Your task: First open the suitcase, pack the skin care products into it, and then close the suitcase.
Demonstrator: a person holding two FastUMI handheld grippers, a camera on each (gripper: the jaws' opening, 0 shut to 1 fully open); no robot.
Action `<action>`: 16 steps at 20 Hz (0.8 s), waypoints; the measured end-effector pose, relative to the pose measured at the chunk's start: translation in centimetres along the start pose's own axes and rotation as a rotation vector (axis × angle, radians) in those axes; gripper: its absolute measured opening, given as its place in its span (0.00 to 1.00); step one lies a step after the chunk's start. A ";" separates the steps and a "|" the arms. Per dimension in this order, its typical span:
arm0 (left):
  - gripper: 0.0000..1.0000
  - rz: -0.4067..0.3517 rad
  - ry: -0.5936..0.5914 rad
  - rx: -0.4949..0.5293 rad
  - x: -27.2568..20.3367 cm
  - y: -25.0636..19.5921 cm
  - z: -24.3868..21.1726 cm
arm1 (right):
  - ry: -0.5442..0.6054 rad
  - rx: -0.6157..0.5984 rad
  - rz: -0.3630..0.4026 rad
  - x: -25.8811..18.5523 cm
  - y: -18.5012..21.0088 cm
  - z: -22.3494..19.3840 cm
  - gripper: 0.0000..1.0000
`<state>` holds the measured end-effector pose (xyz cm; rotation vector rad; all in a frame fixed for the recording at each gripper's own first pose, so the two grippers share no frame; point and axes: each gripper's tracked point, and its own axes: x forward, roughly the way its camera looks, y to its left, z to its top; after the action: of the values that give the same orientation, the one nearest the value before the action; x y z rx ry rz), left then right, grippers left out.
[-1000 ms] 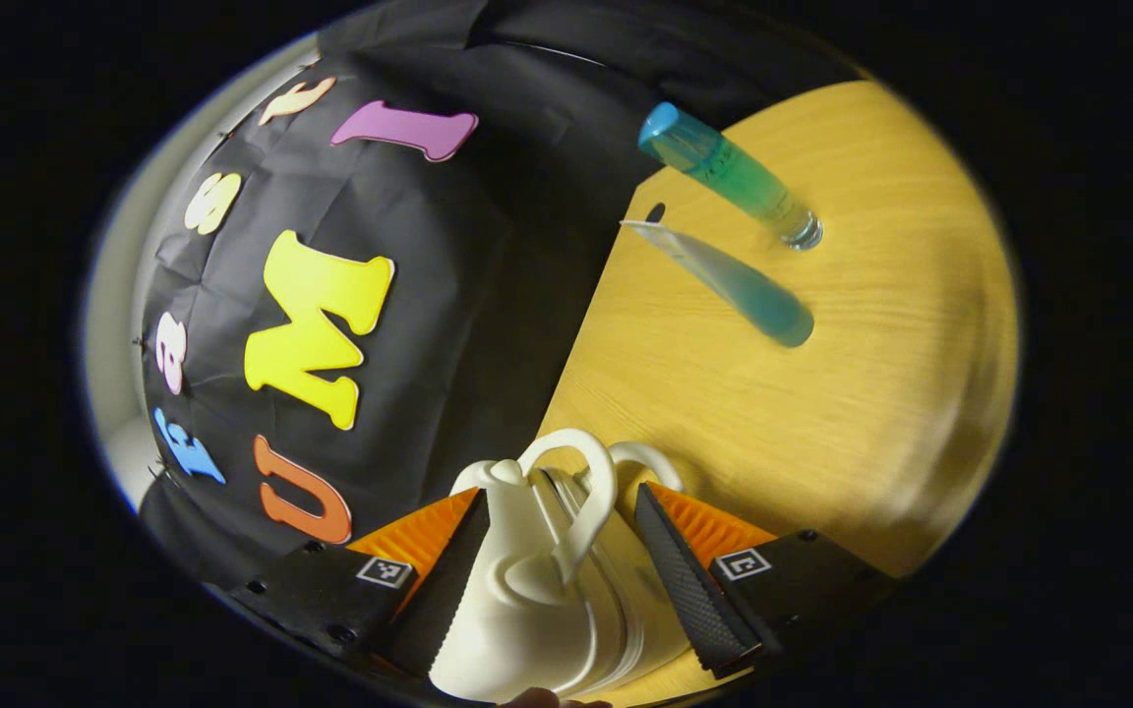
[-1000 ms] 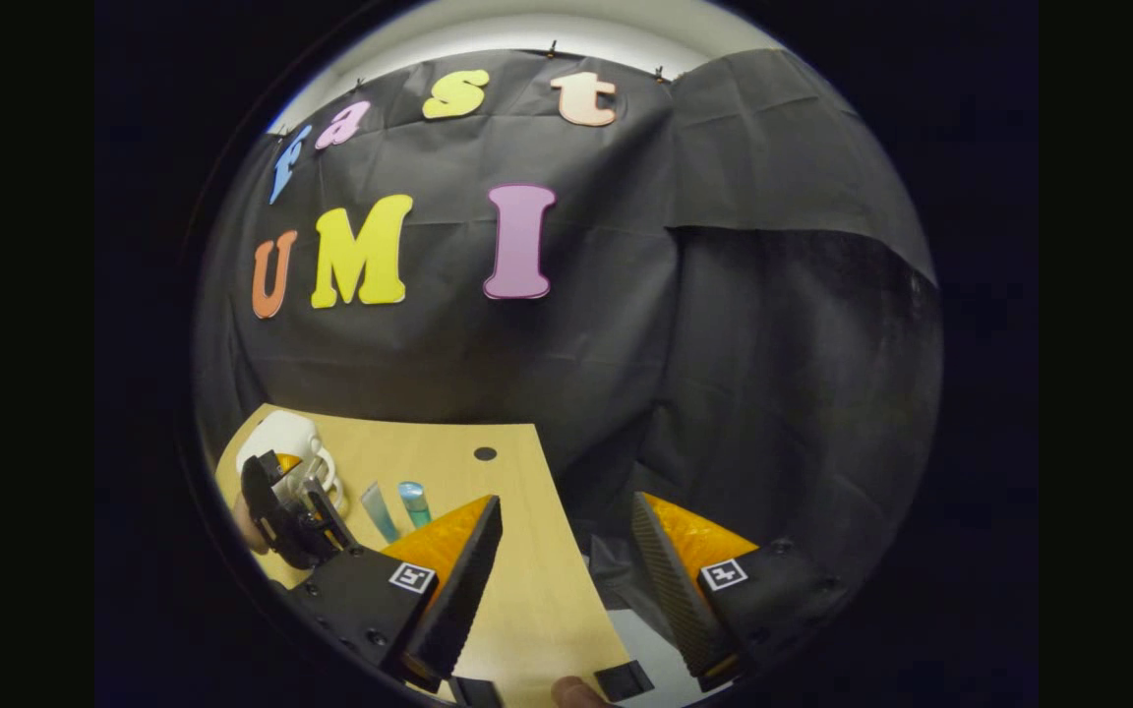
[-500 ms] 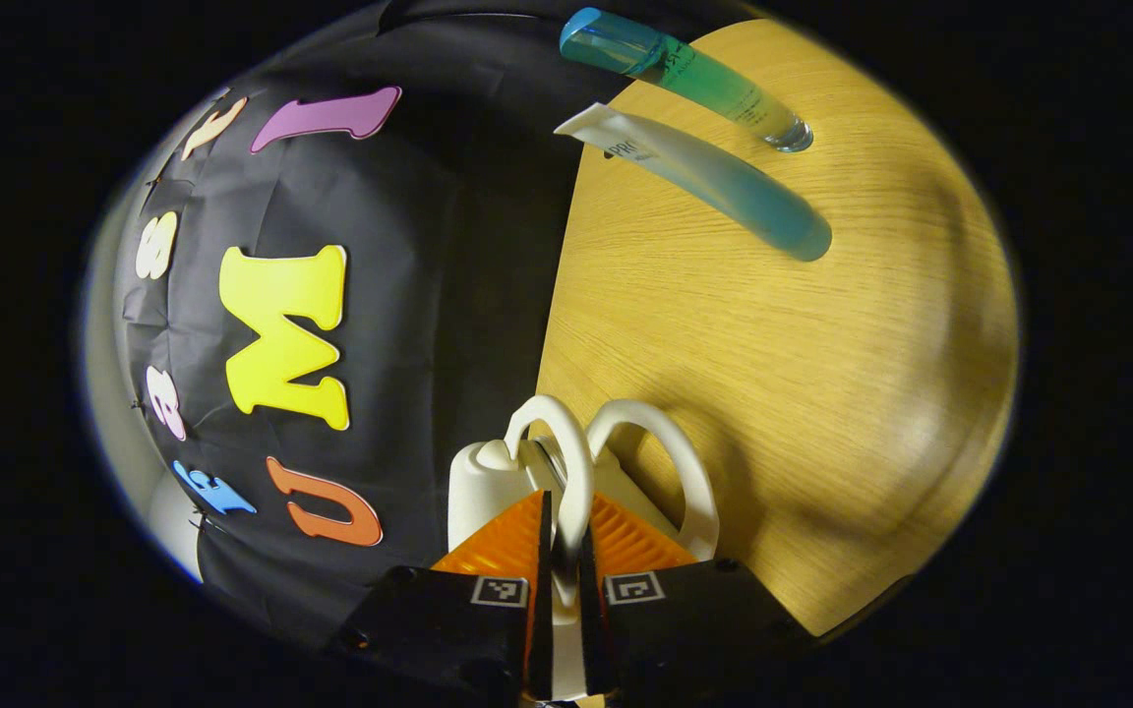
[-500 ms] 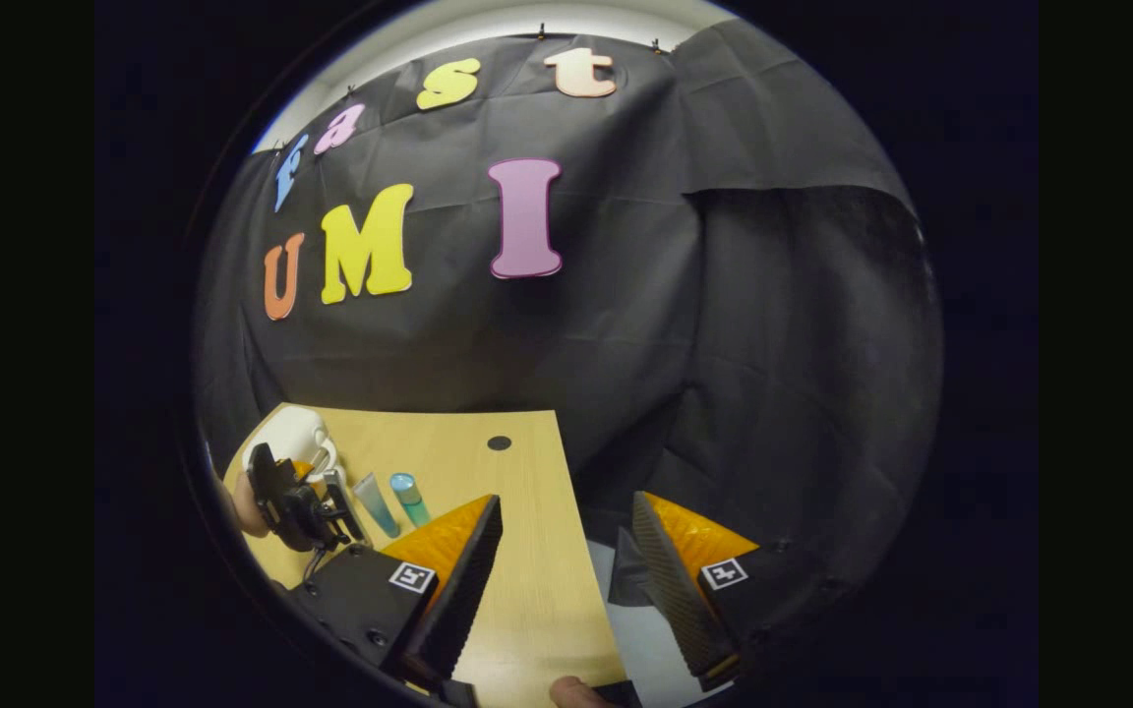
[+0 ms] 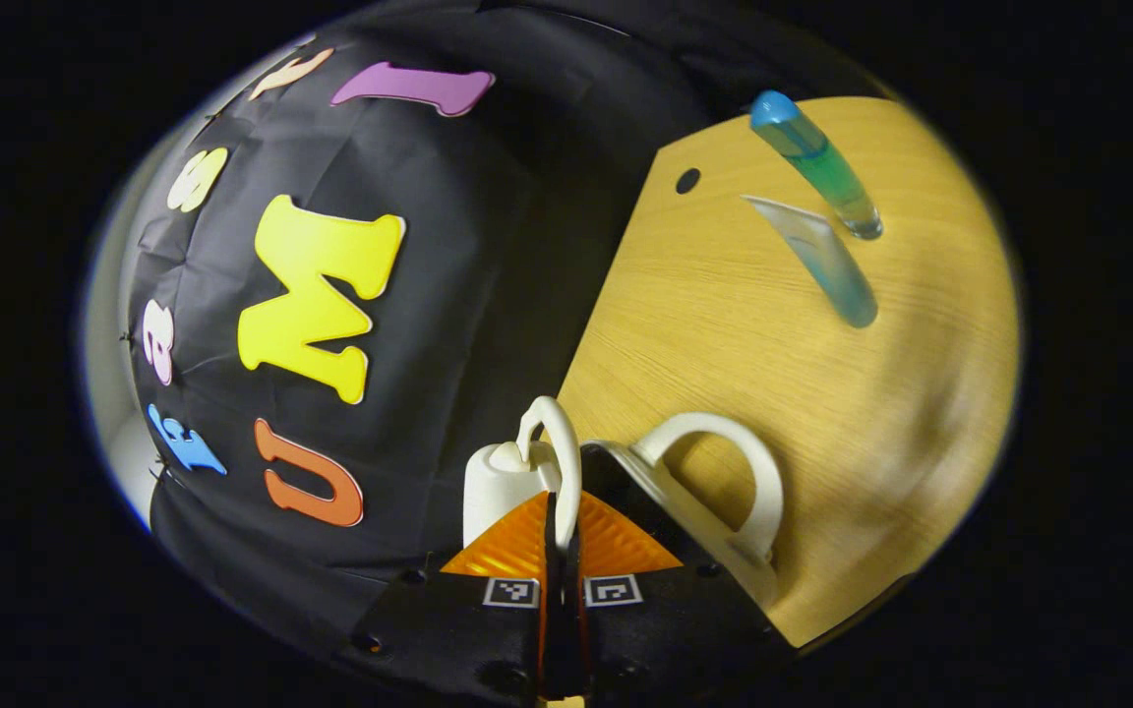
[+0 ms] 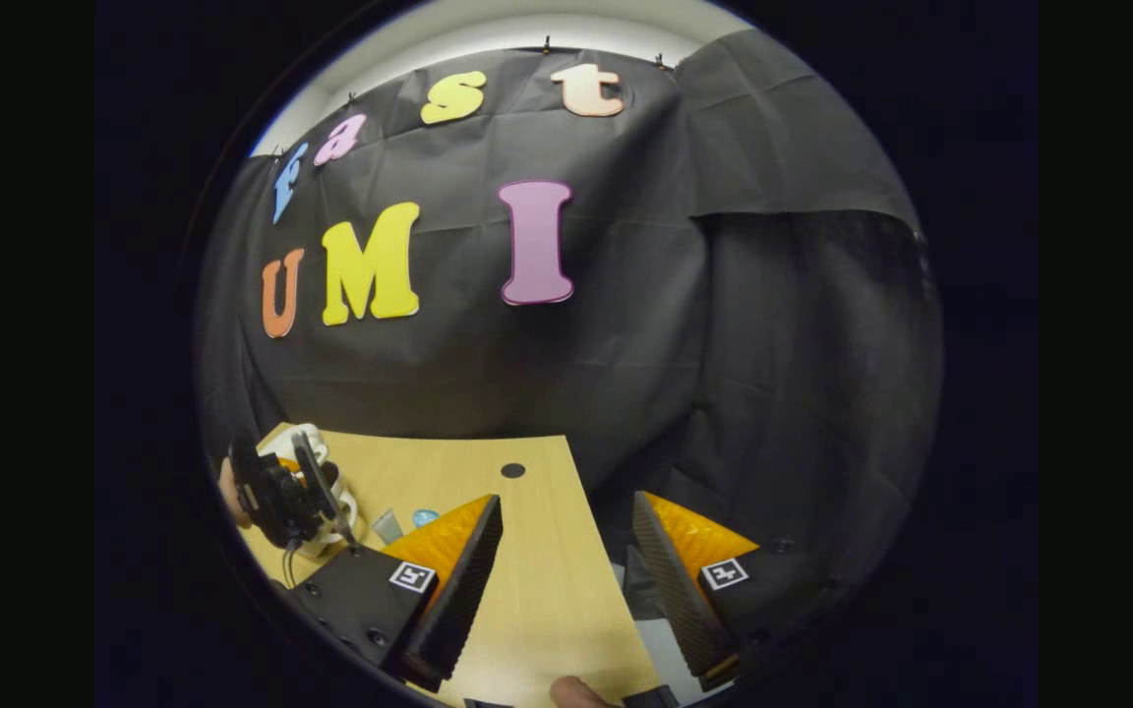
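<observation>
The left gripper (image 5: 561, 521) has its jaws pinched tight on one white handle (image 5: 555, 447) of the small white suitcase (image 5: 503, 482), which sits at the worktop's (image 5: 724, 334) edge next to the black cloth wall (image 5: 448, 324). The case is parted: the gripped handle stands up with one shell, the other handle (image 5: 724, 462) lies away over the wood with the other shell, and a dark gap shows between them. Farther along the worktop, toward its far corner near a small round hole (image 5: 687, 180), two skin care products lie just beside each other: a clear bottle (image 5: 817, 167) with green liquid and a blue cap, and a pale blue tube (image 5: 827, 264). The right gripper (image 6: 566, 565) hangs over the worktop's near edge with its jaws wide apart, nothing between them. From there the left gripper (image 6: 281, 492) and the hand (image 6: 228, 492) holding it show at the suitcase (image 6: 303, 442) on the far side.
</observation>
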<state>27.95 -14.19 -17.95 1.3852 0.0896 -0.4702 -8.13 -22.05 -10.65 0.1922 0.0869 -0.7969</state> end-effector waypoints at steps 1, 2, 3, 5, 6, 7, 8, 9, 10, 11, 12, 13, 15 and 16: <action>0.02 0.007 -0.010 -0.039 -0.4 1.4 -0.2 | -0.003 0.004 -0.005 0.1 0.7 0.1 0.79; 0.03 0.017 -0.019 -0.067 -0.7 3.1 -0.6 | -0.004 0.007 -0.010 0.1 1.5 0.2 0.79; 0.03 0.028 -0.027 -0.093 -1.0 4.7 -1.3 | -0.003 0.003 -0.021 0.2 2.2 0.1 0.79; 0.03 0.052 -0.049 -0.147 -1.5 7.8 -2.6 | 0.002 0.004 -0.032 0.0 3.9 0.3 0.80; 0.02 0.058 -0.055 -0.187 -1.5 9.2 -3.6 | 0.002 0.008 -0.032 -0.1 4.8 0.5 0.79; 0.02 0.060 -0.064 -0.233 -1.8 10.5 -4.7 | 0.002 0.007 -0.030 -0.2 5.9 0.5 0.79; 0.03 0.063 -0.070 -0.281 -1.9 11.9 -5.9 | 0.004 -0.002 -0.034 0.0 6.8 0.6 0.79; 0.03 0.058 -0.076 -0.328 -1.9 13.0 -7.1 | 0.007 -0.010 -0.040 0.0 7.6 0.6 0.79; 0.03 0.054 -0.080 -0.373 -1.9 13.8 -8.3 | 0.009 -0.008 -0.041 -0.1 8.5 0.8 0.80; 0.03 0.053 -0.087 -0.411 -1.7 14.9 -9.5 | 0.007 -0.003 -0.042 -0.1 9.4 1.0 0.79; 0.02 0.055 -0.086 -0.444 -1.7 15.8 -10.8 | 0.005 -0.001 -0.045 -0.1 10.2 1.2 0.79; 0.02 0.055 -0.092 -0.474 -1.6 16.7 -12.0 | 0.003 -0.002 -0.047 -0.1 11.2 1.3 0.79; 0.02 0.049 -0.094 -0.532 -0.9 18.1 -14.8 | 0.005 0.001 -0.056 0.0 12.6 1.5 0.79; 0.02 0.050 -0.088 -0.545 -0.5 18.7 -16.4 | 0.005 0.009 -0.062 0.0 13.2 1.7 0.79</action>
<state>37.93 3.66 -3.76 0.8294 0.1022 -0.4250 1.33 -13.40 -7.13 0.2005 0.0947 -0.8591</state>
